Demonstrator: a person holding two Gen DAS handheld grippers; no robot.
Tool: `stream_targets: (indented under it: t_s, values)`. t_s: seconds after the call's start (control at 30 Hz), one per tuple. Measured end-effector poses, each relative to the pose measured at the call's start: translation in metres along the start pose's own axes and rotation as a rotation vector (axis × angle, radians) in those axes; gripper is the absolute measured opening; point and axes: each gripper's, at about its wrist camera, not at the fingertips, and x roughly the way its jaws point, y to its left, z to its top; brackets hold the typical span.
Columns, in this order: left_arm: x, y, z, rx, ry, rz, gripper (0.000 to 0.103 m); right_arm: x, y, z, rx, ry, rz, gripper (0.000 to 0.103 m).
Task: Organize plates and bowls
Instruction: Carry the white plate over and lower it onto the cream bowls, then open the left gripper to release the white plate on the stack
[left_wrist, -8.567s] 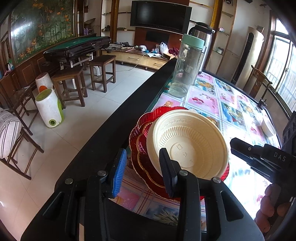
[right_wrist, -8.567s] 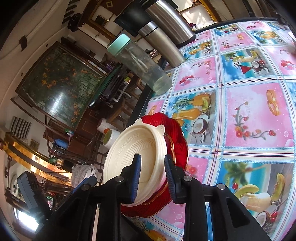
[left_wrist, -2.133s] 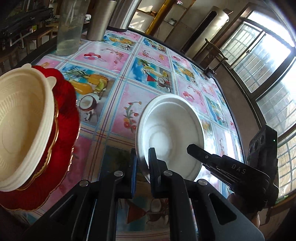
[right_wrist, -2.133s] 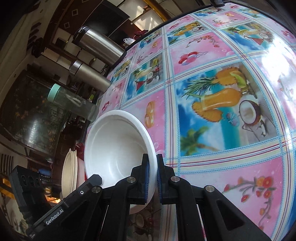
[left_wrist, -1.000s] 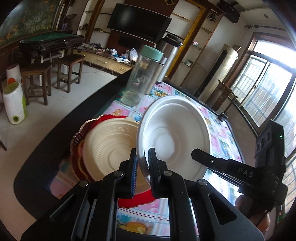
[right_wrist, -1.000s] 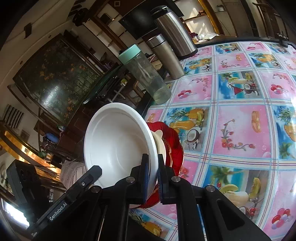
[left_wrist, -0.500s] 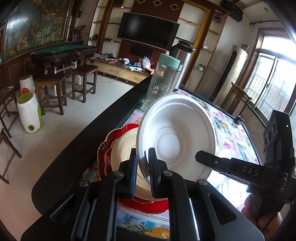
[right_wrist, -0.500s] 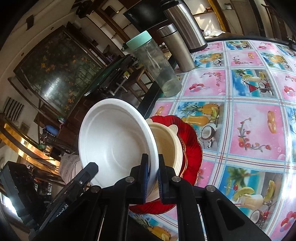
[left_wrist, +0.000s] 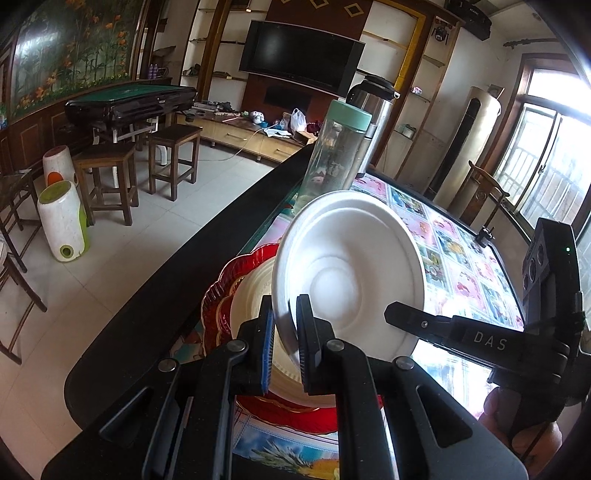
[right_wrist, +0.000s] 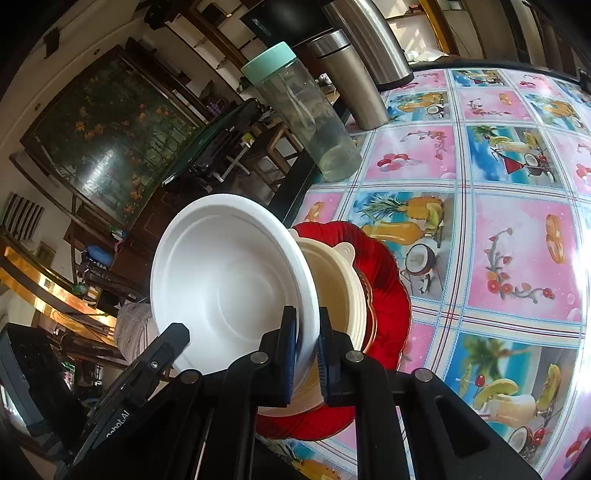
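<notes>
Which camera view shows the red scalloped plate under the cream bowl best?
The right wrist view: the red scalloped plate shows a wide stretch of its rim beside the cream plastic bowl on the table. In the left wrist view, the plate is mostly hidden behind the white foam bowl and the fingers.

A plain white bowl (left_wrist: 354, 273) is lifted and tilted, its near rim pinched on both sides, above a cream bowl (right_wrist: 332, 273) nested in a scalloped red plate (right_wrist: 384, 280) at the table's near-left edge.
</notes>
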Motion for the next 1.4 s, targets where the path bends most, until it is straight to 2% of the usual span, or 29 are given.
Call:
stream_targets:
  t_s: [0.43, 0.63, 0.77, 1.0, 1.1, 1.3, 1.37, 1.4]
  values:
    - [0.017, -0.001, 0.000, 0.004, 0.039, 0.028, 0.009, 0.007, -0.009, 0.000, 0.006, 0.005, -0.024, 0.013]
    - [0.018, 0.001, 0.000, 0.008, 0.033, 0.047, 0.009, 0.008, -0.010, 0.000, -0.004, 0.002, -0.031, 0.013]
    - [0.016, 0.003, 0.003, 0.017, 0.021, 0.075, 0.010, 0.009, -0.013, 0.001, 0.000, 0.001, -0.024, 0.009]
    - [0.017, 0.004, 0.003, 0.047, 0.026, 0.123, 0.010, 0.005, -0.018, 0.000, 0.012, 0.000, -0.010, 0.010]
    - [0.015, 0.008, 0.005, 0.039, 0.024, 0.133, 0.010, -0.001, -0.021, 0.000, 0.020, -0.018, 0.018, 0.014]
    - [0.001, 0.016, 0.008, 0.006, -0.022, 0.129, 0.010, -0.023, -0.038, 0.006, 0.056, -0.089, 0.055, 0.014]
    - [-0.003, 0.010, 0.008, 0.016, -0.035, 0.115, 0.017, -0.030, -0.049, 0.009, 0.072, -0.102, 0.046, 0.014]
    - [-0.006, 0.006, 0.007, 0.025, -0.044, 0.109, 0.024, -0.033, -0.055, 0.009, 0.081, -0.109, 0.038, 0.014]
